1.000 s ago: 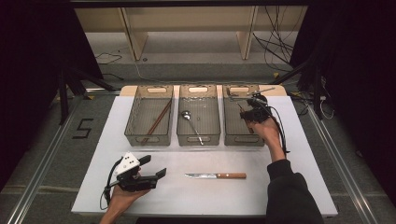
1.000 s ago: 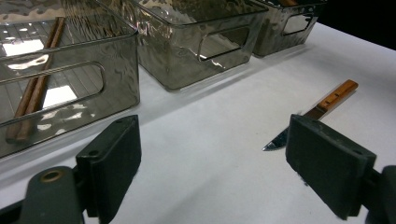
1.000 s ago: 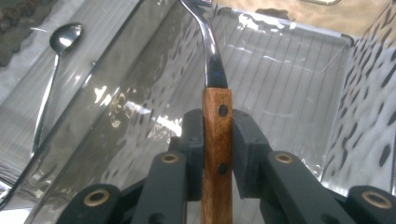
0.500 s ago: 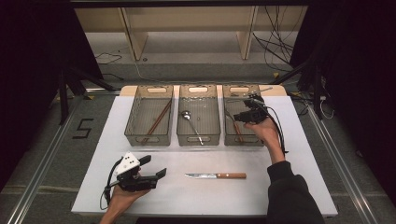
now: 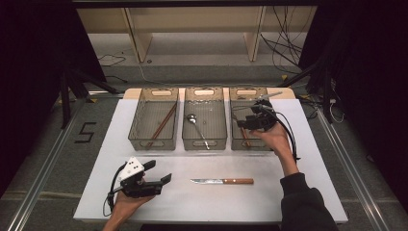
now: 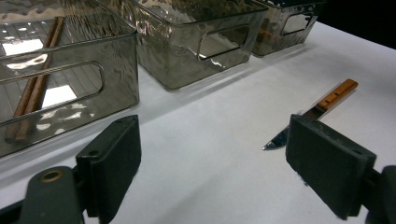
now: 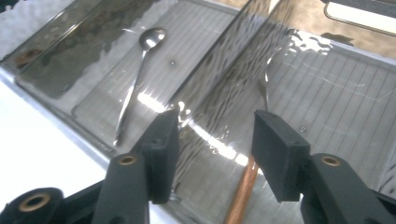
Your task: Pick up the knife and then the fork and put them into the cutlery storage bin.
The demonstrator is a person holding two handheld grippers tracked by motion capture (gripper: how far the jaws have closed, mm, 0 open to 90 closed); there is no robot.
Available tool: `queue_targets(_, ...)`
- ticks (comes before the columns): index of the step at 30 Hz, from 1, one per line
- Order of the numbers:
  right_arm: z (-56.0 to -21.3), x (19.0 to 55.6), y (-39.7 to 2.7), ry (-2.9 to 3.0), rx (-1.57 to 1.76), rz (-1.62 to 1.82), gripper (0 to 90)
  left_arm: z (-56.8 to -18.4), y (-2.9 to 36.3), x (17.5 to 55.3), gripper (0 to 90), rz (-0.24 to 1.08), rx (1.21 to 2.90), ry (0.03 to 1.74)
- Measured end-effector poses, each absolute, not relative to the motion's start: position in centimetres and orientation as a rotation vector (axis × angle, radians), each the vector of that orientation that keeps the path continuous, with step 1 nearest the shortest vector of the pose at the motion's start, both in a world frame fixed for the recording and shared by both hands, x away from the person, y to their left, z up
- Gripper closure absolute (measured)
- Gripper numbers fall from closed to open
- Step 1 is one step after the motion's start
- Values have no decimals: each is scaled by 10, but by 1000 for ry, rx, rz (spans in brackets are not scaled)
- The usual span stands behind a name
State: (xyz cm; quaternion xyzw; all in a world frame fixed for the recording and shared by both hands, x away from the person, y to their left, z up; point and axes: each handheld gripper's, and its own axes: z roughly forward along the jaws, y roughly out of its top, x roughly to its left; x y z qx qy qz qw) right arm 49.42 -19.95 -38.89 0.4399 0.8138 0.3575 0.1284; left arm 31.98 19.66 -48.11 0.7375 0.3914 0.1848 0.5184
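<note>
Over the right-hand bin (image 5: 248,118) we've got the right tool (image 5: 242,123) hanging just above the rim, its black jaws apart and nothing between them; they've just been opening. Below them, in the right tool's own view, the fork (image 7: 267,88) lies flat on the ribbed floor of that bin, its copper-coloured handle running down toward the near wall. The smoked wall between this bin and the middle bin (image 5: 204,118) sits right under the left jaw, so sideways room is tight there. A spoon (image 5: 197,129) lies in the middle bin, chopsticks (image 5: 161,126) lean slantwise in the left bin (image 5: 154,118).

All three bins stand side by side along the far edge of the white desk (image 5: 312,163), walls nearly touching, handle cut-outs facing us.

Nearer to us, the knife (image 5: 222,181) lies alone on the bare white top, blade pointing left, wooden handle to the right, well apart from the bins and from both hands. Plenty of open surface all around it.

Our left tool (image 5: 159,172) rests low near the front left corner of the desk, jaws spread wide and holding nothing, pointing across toward the knife. From its view the knife tip (image 6: 275,141) shows just beside the right jaw, not touching.
</note>
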Motion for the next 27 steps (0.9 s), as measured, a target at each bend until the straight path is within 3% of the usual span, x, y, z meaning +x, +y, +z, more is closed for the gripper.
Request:
queue_targets(8, -386, 478, -200, 2383, 1220, 1078, 417, -481, 196, 320, 181, 443, 1769, 939)
queue_targets(27, -381, 415, -185, 2446, 1003, 1222, 353, -481, 196, 320, 181, 442, 1770, 939)
